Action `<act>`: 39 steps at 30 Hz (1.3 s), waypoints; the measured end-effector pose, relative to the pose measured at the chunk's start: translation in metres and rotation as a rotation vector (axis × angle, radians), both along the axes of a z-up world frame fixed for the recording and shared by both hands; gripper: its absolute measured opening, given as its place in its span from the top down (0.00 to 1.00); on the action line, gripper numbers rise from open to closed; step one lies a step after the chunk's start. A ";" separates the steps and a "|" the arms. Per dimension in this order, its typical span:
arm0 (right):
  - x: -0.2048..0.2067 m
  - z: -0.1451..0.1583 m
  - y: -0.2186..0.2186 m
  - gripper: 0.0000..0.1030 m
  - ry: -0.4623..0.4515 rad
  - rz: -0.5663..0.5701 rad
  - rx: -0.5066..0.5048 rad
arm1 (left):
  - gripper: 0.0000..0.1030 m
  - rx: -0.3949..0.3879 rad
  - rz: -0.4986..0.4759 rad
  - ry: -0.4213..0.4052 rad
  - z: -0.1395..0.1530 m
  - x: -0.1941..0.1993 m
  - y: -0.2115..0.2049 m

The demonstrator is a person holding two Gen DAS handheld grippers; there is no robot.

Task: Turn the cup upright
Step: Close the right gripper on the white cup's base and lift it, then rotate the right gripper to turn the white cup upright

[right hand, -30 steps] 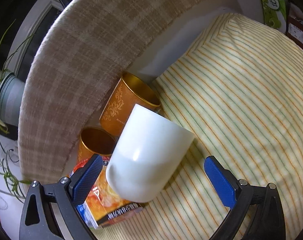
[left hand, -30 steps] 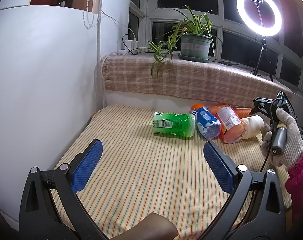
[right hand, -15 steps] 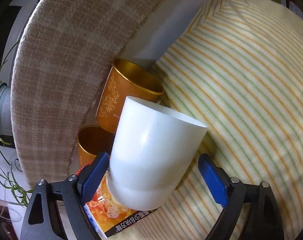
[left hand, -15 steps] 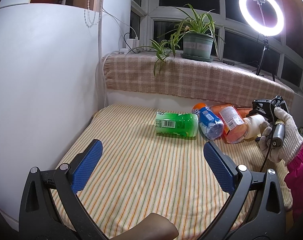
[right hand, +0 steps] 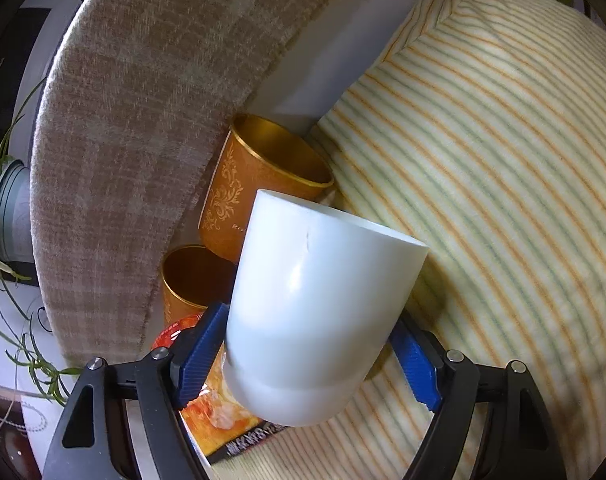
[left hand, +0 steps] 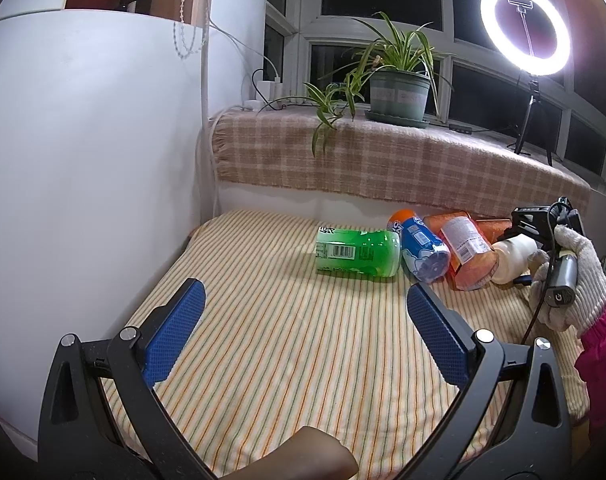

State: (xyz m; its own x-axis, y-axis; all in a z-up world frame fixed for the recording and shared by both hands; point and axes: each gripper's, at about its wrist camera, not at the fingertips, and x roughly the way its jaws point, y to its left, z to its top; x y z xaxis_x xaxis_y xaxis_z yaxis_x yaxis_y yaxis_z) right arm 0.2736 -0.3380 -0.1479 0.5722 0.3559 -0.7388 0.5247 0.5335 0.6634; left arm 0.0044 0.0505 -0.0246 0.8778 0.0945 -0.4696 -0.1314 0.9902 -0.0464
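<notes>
Gripping the white cup (right hand: 319, 312) low on its body, right gripper (right hand: 309, 356) narrowed until both blue pads (right hand: 205, 348) are pressing its sides. Lying tilted over the striped cloth (right hand: 503, 184), rim pointing away toward two gold-lined orange tins (right hand: 263, 184) by the plaid blanket (right hand: 143, 120). Resting beside an orange packet (right hand: 219, 420). Hanging over bare cloth, left gripper (left hand: 303, 332) spread wide, holding nothing, well apart from the green bottle (left hand: 357, 253) and blue bottle (left hand: 425, 254) lying on their sides.
</notes>
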 end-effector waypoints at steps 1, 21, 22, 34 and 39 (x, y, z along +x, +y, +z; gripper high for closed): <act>-0.001 0.000 -0.003 0.20 -0.005 0.004 -0.006 | 0.01 0.001 -0.002 0.001 0.000 0.000 -0.001; -0.106 0.019 0.016 0.20 -0.074 0.412 -0.051 | 0.01 -0.024 -0.065 0.052 -0.005 0.014 -0.014; -0.110 0.021 0.021 0.20 -0.077 0.444 -0.050 | 0.01 -0.034 -0.073 0.063 -0.006 0.015 -0.014; -0.152 0.021 0.093 0.20 -0.058 0.752 -0.112 | 0.01 -0.137 -0.159 0.161 -0.016 0.024 -0.015; -0.151 0.024 0.108 0.19 -0.086 0.801 -0.166 | 0.01 -0.170 -0.172 0.186 -0.017 0.027 -0.013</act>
